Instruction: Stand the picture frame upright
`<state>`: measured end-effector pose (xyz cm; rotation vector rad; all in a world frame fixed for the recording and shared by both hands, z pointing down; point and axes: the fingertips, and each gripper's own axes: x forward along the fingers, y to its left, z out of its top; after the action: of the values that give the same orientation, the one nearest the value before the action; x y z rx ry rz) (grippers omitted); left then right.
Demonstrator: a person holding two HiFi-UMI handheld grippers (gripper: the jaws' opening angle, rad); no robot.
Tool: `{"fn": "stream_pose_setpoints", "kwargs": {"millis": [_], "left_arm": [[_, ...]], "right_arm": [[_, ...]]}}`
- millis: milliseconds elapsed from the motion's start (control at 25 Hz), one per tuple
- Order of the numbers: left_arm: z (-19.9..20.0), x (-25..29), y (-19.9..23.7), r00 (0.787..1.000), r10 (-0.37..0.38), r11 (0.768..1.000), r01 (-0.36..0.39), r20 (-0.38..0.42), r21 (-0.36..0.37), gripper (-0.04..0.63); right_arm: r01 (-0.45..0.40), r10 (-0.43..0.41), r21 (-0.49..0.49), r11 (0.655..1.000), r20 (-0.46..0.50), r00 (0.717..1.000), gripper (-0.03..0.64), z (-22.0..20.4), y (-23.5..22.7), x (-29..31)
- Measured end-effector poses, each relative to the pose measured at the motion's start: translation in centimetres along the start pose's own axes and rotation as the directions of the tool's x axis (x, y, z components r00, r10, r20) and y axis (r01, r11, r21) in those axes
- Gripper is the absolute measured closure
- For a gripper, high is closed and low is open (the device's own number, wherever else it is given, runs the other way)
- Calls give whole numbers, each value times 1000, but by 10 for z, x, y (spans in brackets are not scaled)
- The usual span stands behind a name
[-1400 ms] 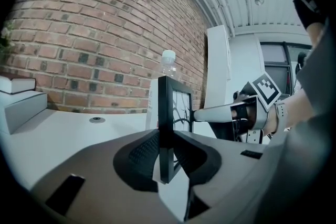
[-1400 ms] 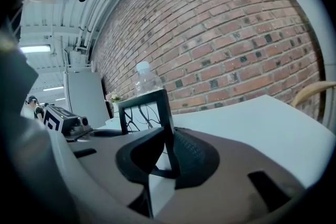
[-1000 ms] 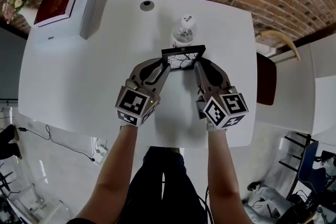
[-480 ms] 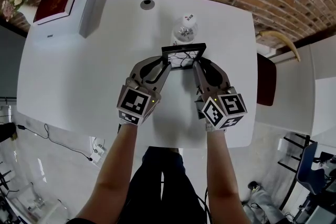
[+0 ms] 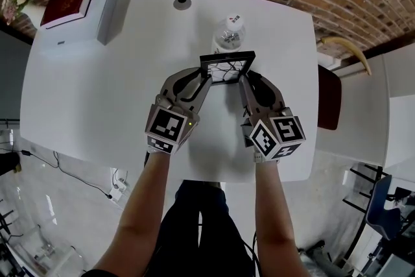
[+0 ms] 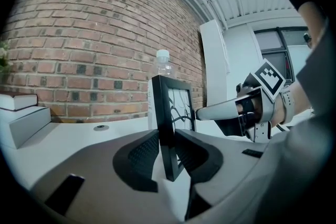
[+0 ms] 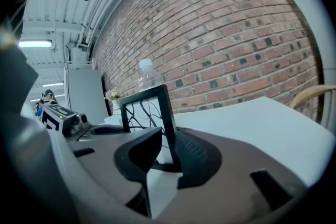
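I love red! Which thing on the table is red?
The flat book lying on the white box, at the far left corner. The picture frame is black and the bottle is clear.

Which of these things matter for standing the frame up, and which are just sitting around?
In the job: picture frame, upright; left tongs and right tongs, whose jaws have just been opening, a frame edge between each pair.
Lying about: water bottle behind the frame, red book, white box, flowers.
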<state>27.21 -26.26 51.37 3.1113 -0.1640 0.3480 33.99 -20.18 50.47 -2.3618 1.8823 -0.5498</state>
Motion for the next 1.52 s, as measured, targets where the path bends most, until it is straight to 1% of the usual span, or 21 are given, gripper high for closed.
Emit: {"fn": "stream_pose_setpoints", "kwargs": {"millis": [120,280,640,760,800,920,960,1000,1240,1400,1520], "left_arm": [[-1,0,0,1000,9,1000,-9,-8,-2,492],[-3,-3,4,1000,26,999,-26,-16,-22,459],[-1,-10,5,999,44,999,-44,-8,-29,460],[0,-14,5,998,61,998,-61,-14,-24,472],[0,-15,5,998,66,998,-66,-15,-25,481],[-4,-23,4,996,83,996,-84,-21,-40,541],[-6,-26,4,996,90,995,-91,-24,-46,573],[-8,-28,4,995,95,994,-96,-26,-56,583],[-11,-42,5,993,118,979,-117,-5,-169,583],[-6,-50,-1,992,123,975,-120,7,-189,583],[-1,-56,-6,992,125,972,-118,21,-204,583]], "right_arm": [[0,0,6,1000,-5,1000,534,-2,0,-2],[-1,1,11,1000,-9,1000,534,-4,1,-4],[-2,2,9,1000,-12,1000,535,-7,3,-7],[5,-4,11,1000,-17,1000,535,-7,4,-10],[9,-9,14,1000,-19,1000,555,-8,3,-11],[14,-13,21,1000,-17,1000,593,-8,4,-17],[12,-11,20,1000,-17,1000,602,-9,5,-18],[9,-8,18,1000,-17,1000,611,-9,6,-20],[-25,25,18,1000,-19,1000,612,-12,18,-31],[-47,48,20,999,-14,999,612,-10,25,-41],[-67,67,-5,998,-18,998,614,-8,33,-48]]}}
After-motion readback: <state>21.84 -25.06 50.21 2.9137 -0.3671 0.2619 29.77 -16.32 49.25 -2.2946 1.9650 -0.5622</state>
